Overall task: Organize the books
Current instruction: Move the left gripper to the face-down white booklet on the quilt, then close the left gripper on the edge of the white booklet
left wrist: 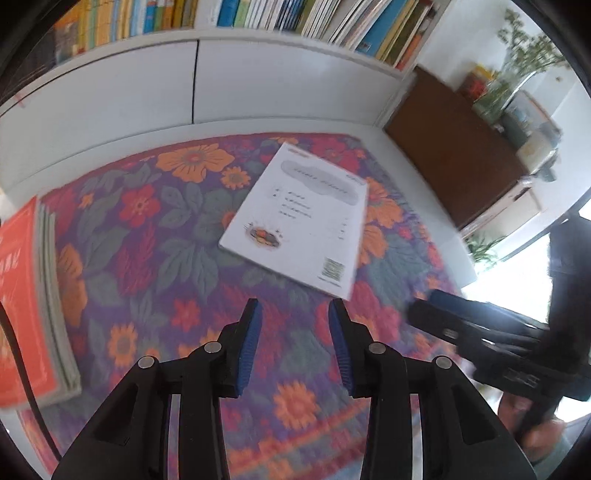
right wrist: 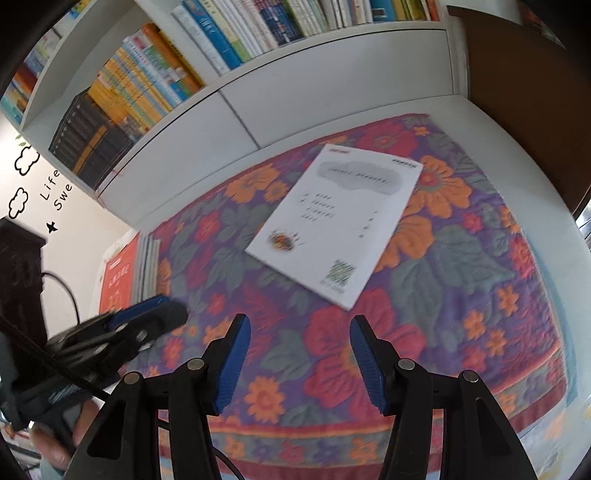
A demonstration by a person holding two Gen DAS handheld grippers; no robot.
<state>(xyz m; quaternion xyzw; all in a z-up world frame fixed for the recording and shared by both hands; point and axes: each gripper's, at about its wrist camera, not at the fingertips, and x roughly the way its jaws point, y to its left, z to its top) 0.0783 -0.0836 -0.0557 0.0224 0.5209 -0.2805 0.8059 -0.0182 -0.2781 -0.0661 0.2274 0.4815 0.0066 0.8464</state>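
A thin white booklet [left wrist: 299, 218] [right wrist: 338, 218] lies flat on the flowered cloth, back cover up, with a code square near its front corner. My left gripper [left wrist: 295, 310] hovers over the cloth just in front of the booklet, open, nothing between its blue pads. My right gripper [right wrist: 300, 326] is open too, also short of the booklet's near corner. A stack of books with an orange cover [left wrist: 26, 302] [right wrist: 127, 273] lies at the cloth's left edge. Each gripper shows in the other's view, the right gripper [left wrist: 436, 310] at the right and the left gripper [right wrist: 162, 306] at the left.
A white shelf packed with upright books [left wrist: 295, 18] [right wrist: 229, 40] runs along the back above white cabinet doors [left wrist: 258, 81]. A brown cabinet [left wrist: 454, 147] with a plant vase [left wrist: 513, 85] stands at the right. A flowered cloth [left wrist: 166, 240] [right wrist: 461, 258] covers the table.
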